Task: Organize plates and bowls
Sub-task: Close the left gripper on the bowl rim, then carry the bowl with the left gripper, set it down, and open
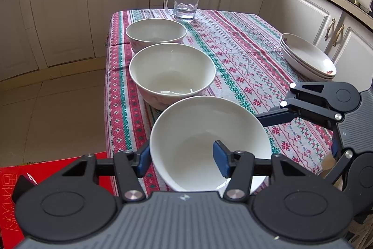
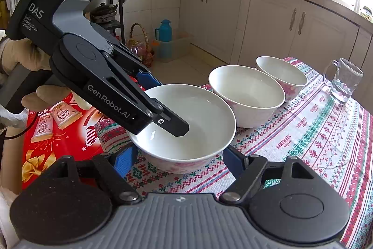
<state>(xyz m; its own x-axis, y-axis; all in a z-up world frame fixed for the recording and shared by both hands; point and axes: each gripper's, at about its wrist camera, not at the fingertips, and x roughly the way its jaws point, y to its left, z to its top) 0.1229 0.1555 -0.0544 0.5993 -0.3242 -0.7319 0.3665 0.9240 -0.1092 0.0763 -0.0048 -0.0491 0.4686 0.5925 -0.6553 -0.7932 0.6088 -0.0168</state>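
Observation:
Three white bowls stand in a row along the table's left edge. My left gripper [image 1: 183,161] straddles the rim of the nearest bowl [image 1: 198,130], one finger inside and one outside; its jaws stand wide apart around the wall. In the right wrist view the left gripper [image 2: 163,106] reaches into this bowl [image 2: 200,113]. My right gripper [image 2: 178,161] is open, its blue pads either side of the bowl's base, apart from it. The middle bowl [image 1: 172,71] and far bowl [image 1: 156,32] sit behind. Stacked plates [image 1: 307,57] lie at the right edge.
A glass mug [image 1: 185,2] with some water stands at the far end of the patterned tablecloth [image 1: 244,57]. A red box [image 2: 60,130] sits beside the table's near corner. Kitchen cabinets [image 1: 63,11] surround the table.

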